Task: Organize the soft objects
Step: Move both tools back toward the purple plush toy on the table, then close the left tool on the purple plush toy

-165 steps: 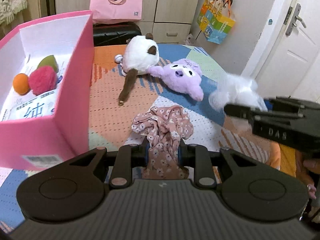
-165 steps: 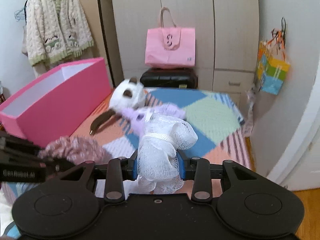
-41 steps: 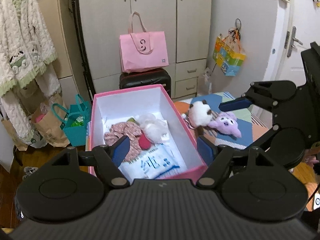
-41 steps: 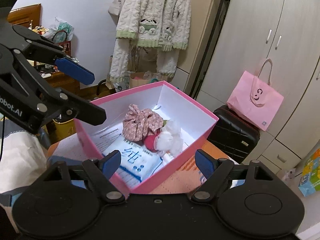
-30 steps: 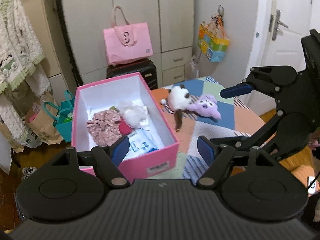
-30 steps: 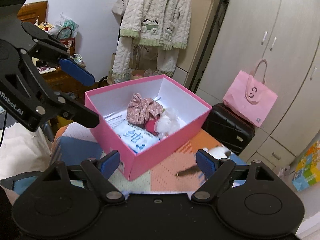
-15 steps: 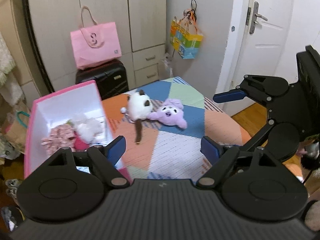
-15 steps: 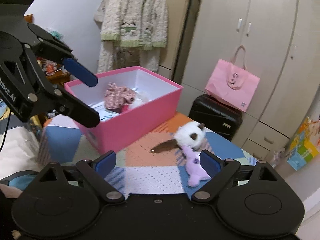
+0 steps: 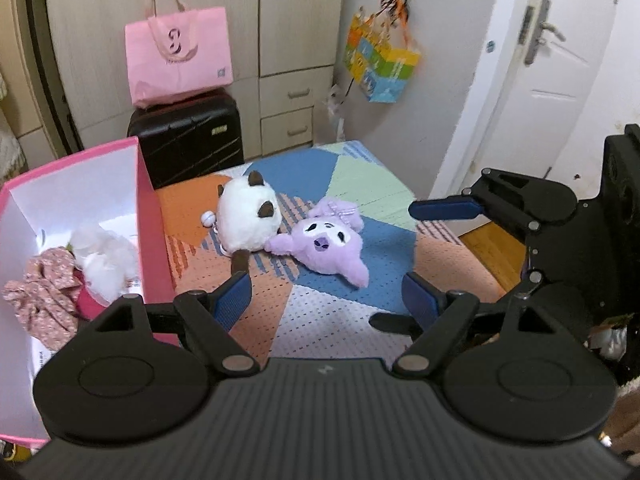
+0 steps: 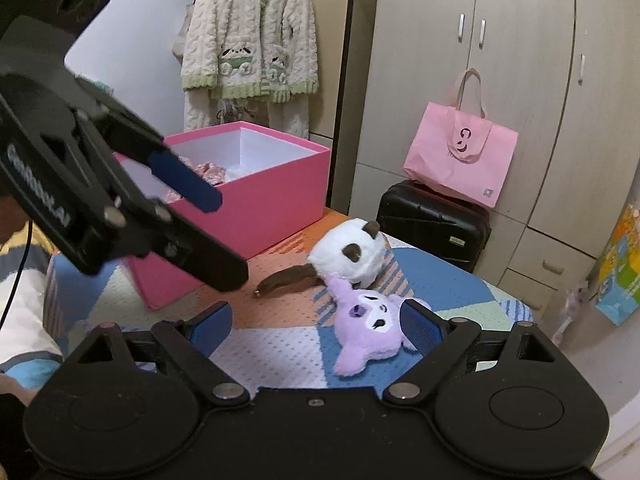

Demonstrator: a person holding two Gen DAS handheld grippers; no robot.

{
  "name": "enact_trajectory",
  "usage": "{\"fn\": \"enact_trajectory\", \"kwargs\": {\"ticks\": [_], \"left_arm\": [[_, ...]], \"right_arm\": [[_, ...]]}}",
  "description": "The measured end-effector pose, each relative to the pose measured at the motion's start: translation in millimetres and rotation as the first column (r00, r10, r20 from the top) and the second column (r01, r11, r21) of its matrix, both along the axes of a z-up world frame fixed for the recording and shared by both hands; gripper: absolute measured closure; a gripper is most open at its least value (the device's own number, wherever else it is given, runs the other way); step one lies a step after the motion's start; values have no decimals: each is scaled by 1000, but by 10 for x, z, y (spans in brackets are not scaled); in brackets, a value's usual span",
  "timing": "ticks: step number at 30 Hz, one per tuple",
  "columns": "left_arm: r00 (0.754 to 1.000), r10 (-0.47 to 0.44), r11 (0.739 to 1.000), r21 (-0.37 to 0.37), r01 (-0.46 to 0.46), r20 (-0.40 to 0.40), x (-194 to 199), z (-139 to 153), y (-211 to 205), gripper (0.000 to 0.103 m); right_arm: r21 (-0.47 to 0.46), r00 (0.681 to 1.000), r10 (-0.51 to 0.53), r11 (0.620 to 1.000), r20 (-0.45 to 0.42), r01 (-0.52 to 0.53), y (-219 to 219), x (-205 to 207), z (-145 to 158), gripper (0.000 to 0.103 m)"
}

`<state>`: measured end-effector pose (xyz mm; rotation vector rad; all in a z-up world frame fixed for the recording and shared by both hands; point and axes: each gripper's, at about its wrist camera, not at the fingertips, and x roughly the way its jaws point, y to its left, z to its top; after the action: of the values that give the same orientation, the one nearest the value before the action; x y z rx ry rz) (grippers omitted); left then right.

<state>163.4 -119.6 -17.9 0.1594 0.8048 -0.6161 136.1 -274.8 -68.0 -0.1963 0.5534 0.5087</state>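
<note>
While both tools hang over the patchwork surface [image 9: 332, 320], the left hand-held gripper [image 9: 327, 295] and the right hand-held gripper [image 10: 316, 326] each stand wide apart with nothing between their blue pads. Centre frame in the left view, the purple plush [image 9: 326, 246] lies touching the white-and-brown plush [image 9: 248, 216], while at the left edge the pink box [image 9: 152, 224] holds the floral fabric [image 9: 44, 300] and the white mesh puff [image 9: 106, 260]. Behind, upper left, a pink tote bag [image 9: 178, 54] sits on a black suitcase [image 9: 188, 140], and in the right view the left tool's black frame partly hides the box.
</note>
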Motion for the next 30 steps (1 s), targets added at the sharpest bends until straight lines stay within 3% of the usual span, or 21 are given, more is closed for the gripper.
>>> {"fn": "enact_trajectory", "kwargs": {"ticks": [7, 12, 15, 19, 24, 30], "left_arm": [[998, 42, 996, -76, -45, -50, 304, -247, -124, 22], [993, 63, 990, -123, -75, -95, 519, -427, -198, 24], [990, 98, 987, -117, -110, -103, 634, -575, -235, 24], [981, 139, 979, -128, -156, -136, 784, -762, -247, 25], [971, 163, 972, -140, -188, -174, 840, -905, -274, 33], [974, 163, 977, -114, -182, -160, 816, -983, -331, 36]], "right_arm": [[38, 999, -47, 998, 27, 46, -202, 401, -337, 10], [66, 999, -42, 997, -20, 43, -330, 633, -476, 9], [33, 990, -13, 999, -142, 18, -317, 802, -553, 8], [-3, 990, -6, 1000, -141, 6, -275, 903, -623, 8], [-2, 986, 41, 999, -163, -41, -283, 1031, -674, 7], [-94, 983, 109, 988, -149, -123, -183, 1045, -681, 6]]}}
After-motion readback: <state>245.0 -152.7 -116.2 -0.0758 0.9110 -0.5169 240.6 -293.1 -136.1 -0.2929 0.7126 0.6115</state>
